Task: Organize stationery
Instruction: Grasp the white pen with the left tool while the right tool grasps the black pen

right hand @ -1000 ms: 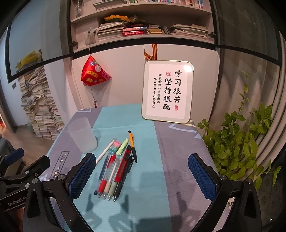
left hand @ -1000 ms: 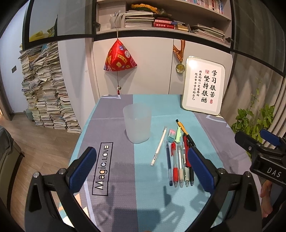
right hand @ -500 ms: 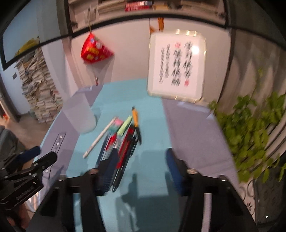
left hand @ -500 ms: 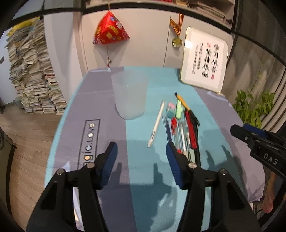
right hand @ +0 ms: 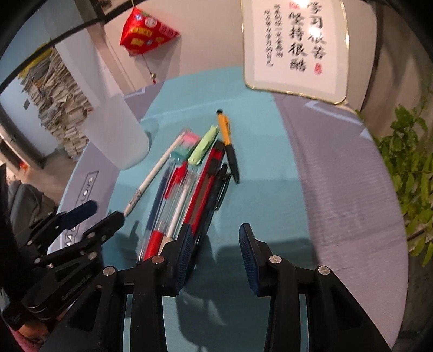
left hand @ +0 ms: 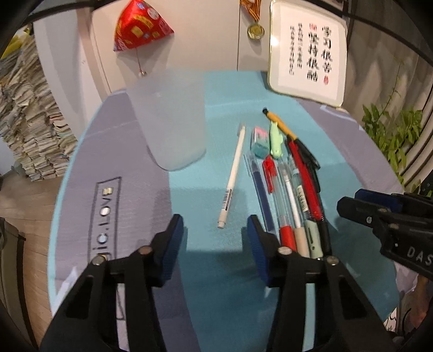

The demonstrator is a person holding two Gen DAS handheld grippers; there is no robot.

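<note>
A frosted plastic cup [left hand: 170, 121] stands on the table [left hand: 211, 270], also in the right wrist view [right hand: 119, 135]. A white pen [left hand: 233, 176] lies alone beside a row of several pens [left hand: 292, 195], an eraser [left hand: 259, 140] and a green highlighter [left hand: 276, 138]. My left gripper [left hand: 215, 230] is open, low over the cloth, just short of the white pen's near tip. My right gripper [right hand: 216, 241] is open, its left finger beside the near ends of the red and black pens [right hand: 205, 184].
A framed calligraphy board [left hand: 308, 51] leans at the table's back right. A red pyramid ornament [left hand: 138, 25] hangs on the wall behind. A green plant [right hand: 411, 168] stands off the right edge. Stacked papers [left hand: 29, 130] stand on the floor at left.
Both grippers have come down and forward toward the pens, and both jaws have narrowed from wide open to a smaller gap.
</note>
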